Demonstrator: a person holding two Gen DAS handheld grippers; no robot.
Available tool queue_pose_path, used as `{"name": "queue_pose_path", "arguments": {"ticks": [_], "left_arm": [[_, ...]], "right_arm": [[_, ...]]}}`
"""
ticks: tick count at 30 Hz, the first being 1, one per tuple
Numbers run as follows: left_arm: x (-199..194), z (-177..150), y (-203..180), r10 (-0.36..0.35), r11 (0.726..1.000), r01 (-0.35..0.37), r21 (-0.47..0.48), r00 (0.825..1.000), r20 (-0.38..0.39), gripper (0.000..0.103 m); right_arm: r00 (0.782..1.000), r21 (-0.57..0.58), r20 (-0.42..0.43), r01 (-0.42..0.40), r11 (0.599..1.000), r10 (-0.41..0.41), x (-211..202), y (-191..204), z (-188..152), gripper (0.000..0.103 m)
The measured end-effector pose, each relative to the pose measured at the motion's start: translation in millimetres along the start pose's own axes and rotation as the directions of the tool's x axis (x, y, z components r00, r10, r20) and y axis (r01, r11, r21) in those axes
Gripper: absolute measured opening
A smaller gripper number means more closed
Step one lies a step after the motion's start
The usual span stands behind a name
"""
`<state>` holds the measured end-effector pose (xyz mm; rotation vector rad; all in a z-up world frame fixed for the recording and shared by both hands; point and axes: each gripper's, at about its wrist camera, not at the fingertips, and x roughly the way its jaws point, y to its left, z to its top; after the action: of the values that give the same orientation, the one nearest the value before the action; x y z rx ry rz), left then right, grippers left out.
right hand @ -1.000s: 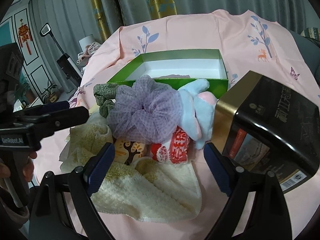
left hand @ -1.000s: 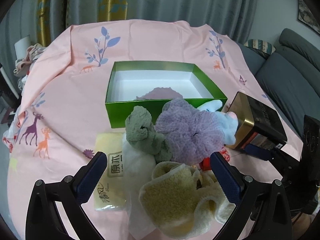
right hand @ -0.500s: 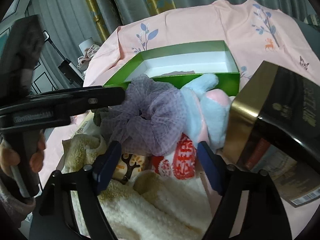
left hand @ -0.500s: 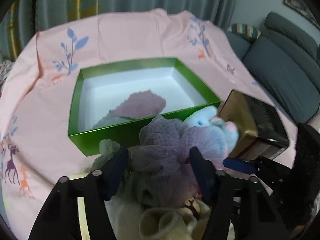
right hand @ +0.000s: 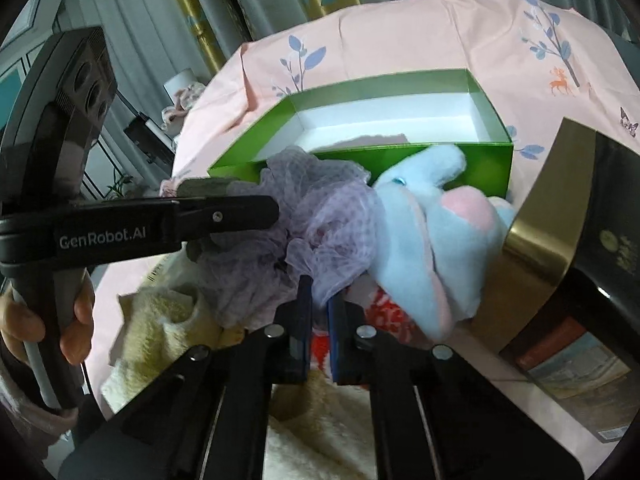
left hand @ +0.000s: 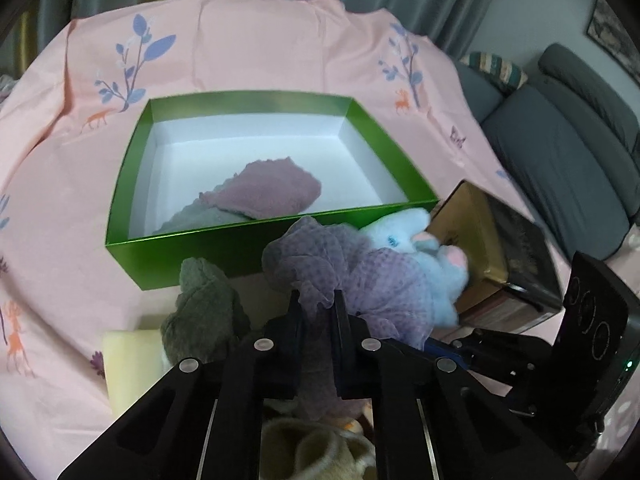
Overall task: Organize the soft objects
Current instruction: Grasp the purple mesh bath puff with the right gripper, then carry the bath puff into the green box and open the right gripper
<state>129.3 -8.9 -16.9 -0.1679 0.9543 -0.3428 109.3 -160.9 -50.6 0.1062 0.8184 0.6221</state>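
— Why are both of your grippers on the same thing?

— The lilac dotted mesh scrunchie [left hand: 340,276] is floppy and wide, so I pinch it from two sides. My left gripper [left hand: 316,300] is clamped on a fold at its near edge, and my right gripper [right hand: 318,292] is clamped on another fold of the same mesh.

— Where does it sit?

— On top of the pile of soft things, just in front of the open green cardboard box [left hand: 132,184]. It leans against the pale blue plush toy [left hand: 416,256], with the grey-green knitted cloth [left hand: 204,304] beside it.

— And the box?

— A mauve cloth [left hand: 268,192] already lies inside, so I judge the scrunchie belongs there too. The pink printed cloth [left hand: 280,52] covers the surface beneath everything.
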Motion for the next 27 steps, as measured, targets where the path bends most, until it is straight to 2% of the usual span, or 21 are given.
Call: {"name": "queue_pose_path", "arguments": {"ticks": [5, 9, 12, 15, 18, 23, 24, 26, 27], "left_arm": [[-34, 4, -11, -0.047, 0.999, 0.045, 0.02, 0.996, 0.077, 0.01], [-52, 28, -17, -0.037, 0.998, 0.032, 0.049, 0.991, 0.125, 0.01], [-55, 53, -17, -0.004, 0.998, -0.006, 0.057, 0.987, 0.16, 0.01], [-46, 78, -10, 0.026, 0.999, -0.033, 0.037, 0.985, 0.172, 0.01], [-25, 104, 6, 0.041, 0.999, -0.038, -0.024, 0.987, 0.156, 0.011], [22, 122, 38, 0.119, 0.987, -0.111, -0.118, 0.99, 0.071, 0.011], [31, 122, 45, 0.145, 0.981, -0.136, -0.138, 0.988, 0.05, 0.013], [47, 122, 55, 0.168, 0.972, -0.165, -0.17, 0.986, 0.001, 0.041], [53, 121, 59, 0.179, 0.966, -0.18, -0.184, 0.984, -0.021, 0.069]], "right_arm": [[0.997, -0.065, 0.079, -0.006, 0.998, 0.011, -27, 18, 13, 0.005], [0.99, -0.107, 0.14, 0.026, 0.994, -0.011, -39, 26, 44, 0.006], [0.985, -0.137, 0.172, 0.052, 0.989, -0.028, -36, 29, 73, 0.006], [0.982, -0.131, 0.182, 0.069, 0.989, -0.044, -28, 23, 98, 0.006], [0.984, -0.111, 0.166, 0.083, 0.99, -0.064, -8, 16, 120, 0.008], [0.989, -0.098, 0.07, 0.133, 0.986, -0.127, 39, 3, 137, 0.01], [0.988, -0.1, 0.047, 0.15, 0.984, -0.146, 51, -1, 138, 0.014], [0.985, -0.109, 0.0, 0.174, 0.979, -0.175, 67, -5, 139, 0.034], [0.98, -0.108, -0.024, 0.195, 0.975, -0.198, 75, -9, 138, 0.055]]}}
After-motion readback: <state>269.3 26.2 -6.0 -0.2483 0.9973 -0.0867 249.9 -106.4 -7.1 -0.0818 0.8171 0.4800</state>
